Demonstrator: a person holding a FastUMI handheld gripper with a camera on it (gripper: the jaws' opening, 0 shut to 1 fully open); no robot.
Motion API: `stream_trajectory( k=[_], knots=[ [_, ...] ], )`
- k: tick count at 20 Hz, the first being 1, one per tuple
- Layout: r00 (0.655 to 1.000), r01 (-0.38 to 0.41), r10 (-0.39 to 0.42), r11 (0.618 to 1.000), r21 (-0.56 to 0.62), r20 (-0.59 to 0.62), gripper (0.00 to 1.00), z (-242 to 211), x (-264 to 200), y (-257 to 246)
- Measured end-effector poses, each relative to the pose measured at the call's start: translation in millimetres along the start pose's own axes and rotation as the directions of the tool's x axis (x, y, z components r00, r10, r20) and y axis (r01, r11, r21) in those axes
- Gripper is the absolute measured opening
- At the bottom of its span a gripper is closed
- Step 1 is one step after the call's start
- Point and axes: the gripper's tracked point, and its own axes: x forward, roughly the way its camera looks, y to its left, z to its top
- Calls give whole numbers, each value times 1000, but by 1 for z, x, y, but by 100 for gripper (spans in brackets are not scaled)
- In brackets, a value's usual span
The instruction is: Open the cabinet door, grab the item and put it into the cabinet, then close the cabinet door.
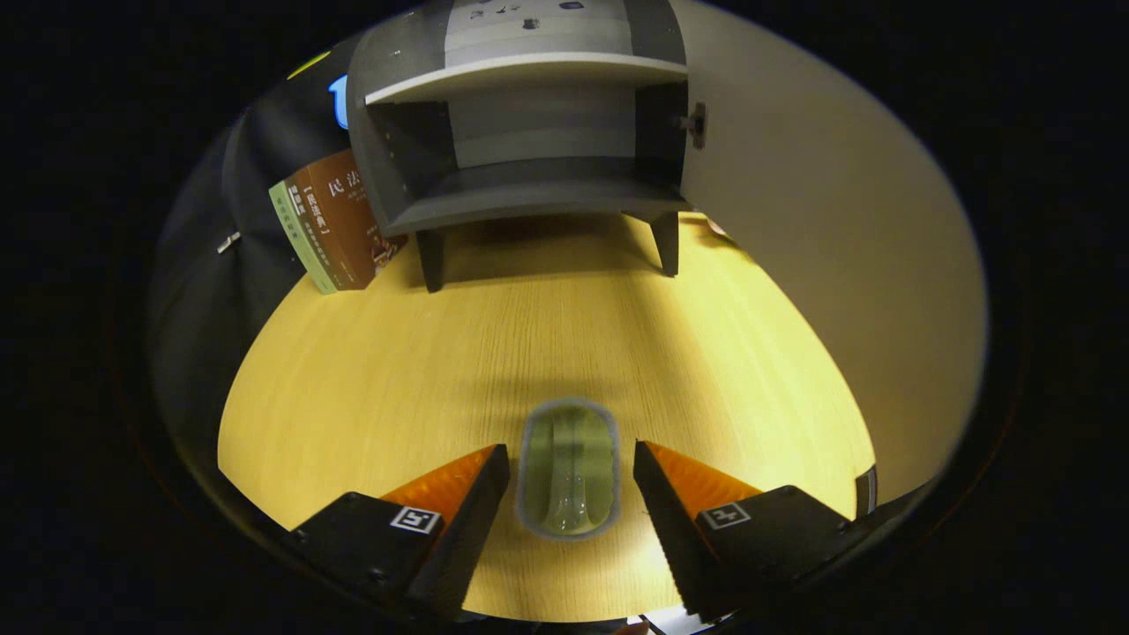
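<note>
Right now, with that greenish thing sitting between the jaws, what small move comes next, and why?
Probably close the jaws. The gripper is open, with the item lying on the table between its fingers, a gap on each side. The cabinet beyond already stands open, its door swung right.

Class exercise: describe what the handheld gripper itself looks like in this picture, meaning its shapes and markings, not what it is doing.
The gripper has two wedge-shaped fingers that taper to narrow tips, and the fingers have ridged inner faces. Each finger sits on a blocky mount bearing a small square black-and-white marker. Small screws show on the mounts.
</note>
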Motion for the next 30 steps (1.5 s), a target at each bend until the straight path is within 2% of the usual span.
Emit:
stream_trajectory(
  k=[2,4,5,7,8,9,13,16,24,27,30],
  knots=[
    [1000,10,-10,1000,-15,-29,80,-11,14,1],
    [998,9,-11,999,-32,-59,63,-18,20,3],
    [1000,9,-10,999,-40,-29,59,-11,26,5],
    [998,44,-45,998,-36,-34,35,-13,30,-4],
    [998,50,-51,998,-33,-30,24,-5,17,-2],
    [998,52,-53,998,-33,-32,18,-8,24,-3],
    [998,57,-57,998,-9,-13,17,10,9,-3],
    [998,51,-51,999,11,32,18,46,-20,1],
    [971,37,-44,999,33,237,18,215,-125,7],
    [958,9,-26,998,63,285,17,281,-149,12],
    [952,-16,-15,995,97,305,17,338,-152,17]
  ],
)
